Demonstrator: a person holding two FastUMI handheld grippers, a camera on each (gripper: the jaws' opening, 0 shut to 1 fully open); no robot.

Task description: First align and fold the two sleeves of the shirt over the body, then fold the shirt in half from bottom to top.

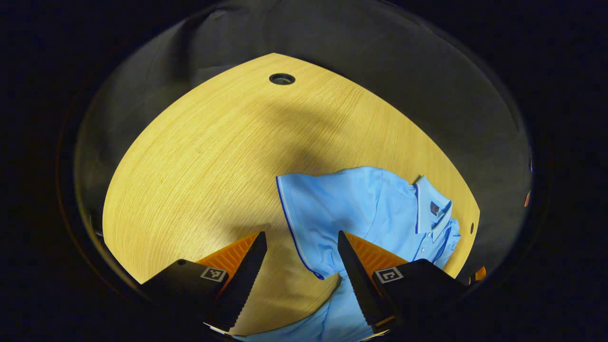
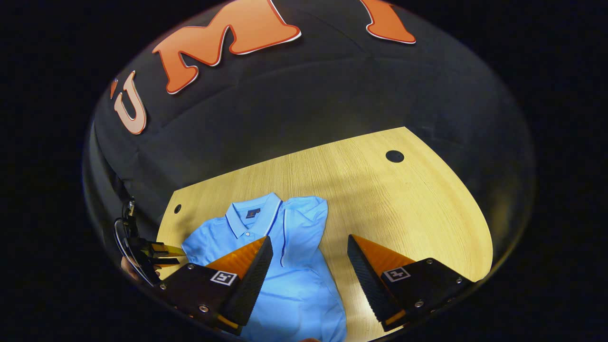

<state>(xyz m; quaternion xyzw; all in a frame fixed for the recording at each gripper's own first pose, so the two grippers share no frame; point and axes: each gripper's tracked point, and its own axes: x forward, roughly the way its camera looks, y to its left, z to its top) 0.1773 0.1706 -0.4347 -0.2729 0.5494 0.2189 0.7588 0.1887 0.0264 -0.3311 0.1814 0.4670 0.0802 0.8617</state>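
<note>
Left gripper [image 1: 302, 266]: fingers spread, nothing between them, hovering over the shirt's [image 1: 375, 213] sleeve edge; its right finger [image 1: 354, 266] overlaps the shirt body in the left gripper view. Right gripper [image 2: 309, 270]: fingers spread, empty, above the shirt's [image 2: 289, 280] right side. Shirt lies flat on the table [image 2: 403, 209], collar [image 2: 251, 213] toward the booth wall. In the right gripper view, one sleeve [image 2: 304, 228] lies folded over the body just beside the collar. Table hole [image 2: 394, 156] well apart from the shirt.
</note>
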